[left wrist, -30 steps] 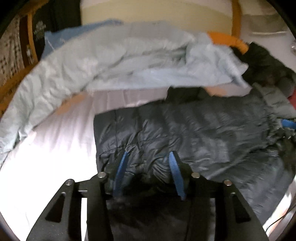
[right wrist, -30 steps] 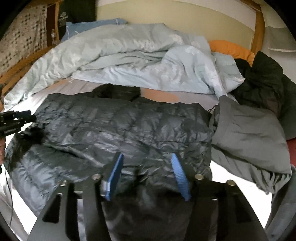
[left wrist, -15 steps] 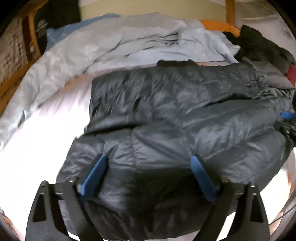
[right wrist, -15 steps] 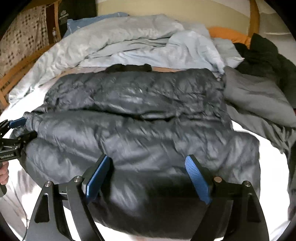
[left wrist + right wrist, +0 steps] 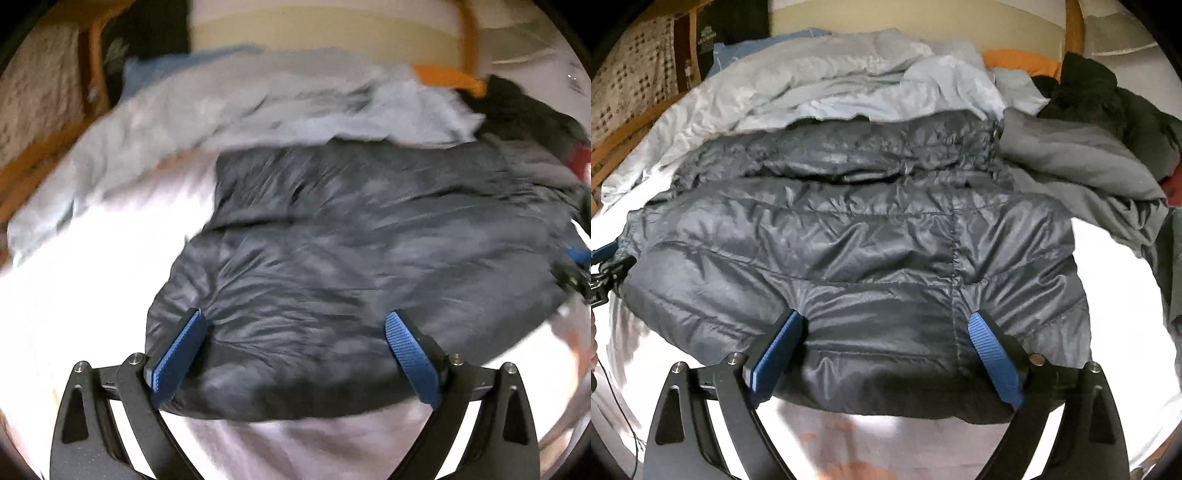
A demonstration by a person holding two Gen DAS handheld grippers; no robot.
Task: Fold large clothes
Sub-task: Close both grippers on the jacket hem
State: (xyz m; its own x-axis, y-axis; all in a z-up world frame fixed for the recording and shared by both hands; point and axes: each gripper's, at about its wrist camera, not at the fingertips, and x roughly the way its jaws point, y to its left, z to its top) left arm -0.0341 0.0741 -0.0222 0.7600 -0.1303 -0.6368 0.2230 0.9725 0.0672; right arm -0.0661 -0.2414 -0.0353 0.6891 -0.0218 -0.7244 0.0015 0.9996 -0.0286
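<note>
A dark grey quilted puffer jacket (image 5: 857,236) lies folded in half on the white bed sheet (image 5: 1115,288). It also shows in the left wrist view (image 5: 351,240), blurred. My right gripper (image 5: 882,325) is open, its blue pads either side of the jacket's near folded edge. My left gripper (image 5: 295,325) is open too, at the jacket's near left edge. The left gripper's tip (image 5: 605,266) shows at the left rim of the right wrist view, and the right gripper's tip (image 5: 576,266) at the right rim of the left wrist view.
A light blue duvet (image 5: 820,85) is bunched behind the jacket. A grey garment (image 5: 1082,155), black clothes (image 5: 1108,99) and an orange pillow (image 5: 1023,59) lie at the back right. A wooden bed frame (image 5: 631,133) runs along the left.
Both grippers were shut on the jacket's edge a second ago. They opened and let it go, and they have drawn back toward the near edge. The jacket now lies folded over itself.
</note>
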